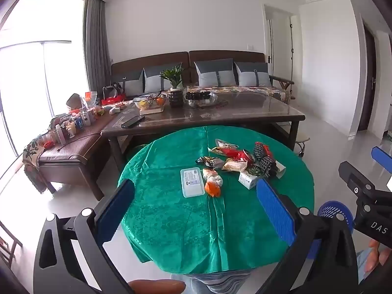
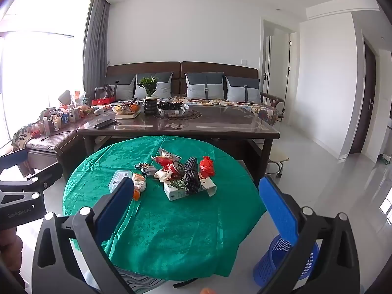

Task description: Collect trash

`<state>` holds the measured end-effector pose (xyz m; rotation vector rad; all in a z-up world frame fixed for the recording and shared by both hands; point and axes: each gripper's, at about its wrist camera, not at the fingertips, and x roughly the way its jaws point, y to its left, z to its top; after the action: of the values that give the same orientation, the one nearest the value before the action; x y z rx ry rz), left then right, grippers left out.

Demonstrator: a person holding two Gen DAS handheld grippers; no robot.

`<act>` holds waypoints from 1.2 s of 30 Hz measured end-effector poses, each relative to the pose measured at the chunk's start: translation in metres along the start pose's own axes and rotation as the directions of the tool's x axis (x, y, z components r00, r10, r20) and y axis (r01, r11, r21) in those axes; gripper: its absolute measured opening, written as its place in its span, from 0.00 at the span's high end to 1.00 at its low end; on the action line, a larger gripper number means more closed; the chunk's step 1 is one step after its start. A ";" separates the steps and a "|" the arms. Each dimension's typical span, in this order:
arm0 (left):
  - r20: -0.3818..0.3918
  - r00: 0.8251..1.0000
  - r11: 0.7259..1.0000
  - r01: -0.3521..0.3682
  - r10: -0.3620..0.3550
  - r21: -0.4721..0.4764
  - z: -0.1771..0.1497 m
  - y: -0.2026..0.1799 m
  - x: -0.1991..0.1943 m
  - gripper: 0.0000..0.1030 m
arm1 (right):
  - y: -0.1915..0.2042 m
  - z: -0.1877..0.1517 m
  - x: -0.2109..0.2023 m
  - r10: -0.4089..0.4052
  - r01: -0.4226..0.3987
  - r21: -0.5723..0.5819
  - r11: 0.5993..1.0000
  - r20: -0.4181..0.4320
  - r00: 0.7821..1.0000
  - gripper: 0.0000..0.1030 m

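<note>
While fingers (image 1: 274,210) gape, trash pile (image 1: 240,161) lies beyond, untouched

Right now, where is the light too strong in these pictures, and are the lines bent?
Left wrist view: the window is washed out white, and the walls bend near the edges. Right wrist view: same glare at the window; the trash stays sharp.

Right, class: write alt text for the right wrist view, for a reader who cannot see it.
An open right gripper hovers over a round table with a green cloth strewn with wrappers and trash. A blue basket stands on the floor beside the table.
</note>
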<state>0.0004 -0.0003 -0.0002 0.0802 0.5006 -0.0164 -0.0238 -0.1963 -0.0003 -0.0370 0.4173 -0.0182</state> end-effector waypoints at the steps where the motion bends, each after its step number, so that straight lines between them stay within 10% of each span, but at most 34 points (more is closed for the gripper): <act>1: -0.002 1.000 1.000 0.000 0.000 0.000 0.000 0.000 0.000 0.04 | 0.000 0.000 0.000 0.000 0.000 -0.001 1.000 0.000 1.000 0.04; 36: -0.003 1.000 1.000 0.000 0.000 0.000 0.000 0.000 -0.002 0.04 | -0.001 0.002 -0.001 -0.001 0.001 0.003 1.000 -0.003 1.000 0.04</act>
<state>-0.0012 -0.0005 0.0002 0.0802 0.5034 -0.0162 -0.0242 -0.1972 0.0018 -0.0345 0.4204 -0.0201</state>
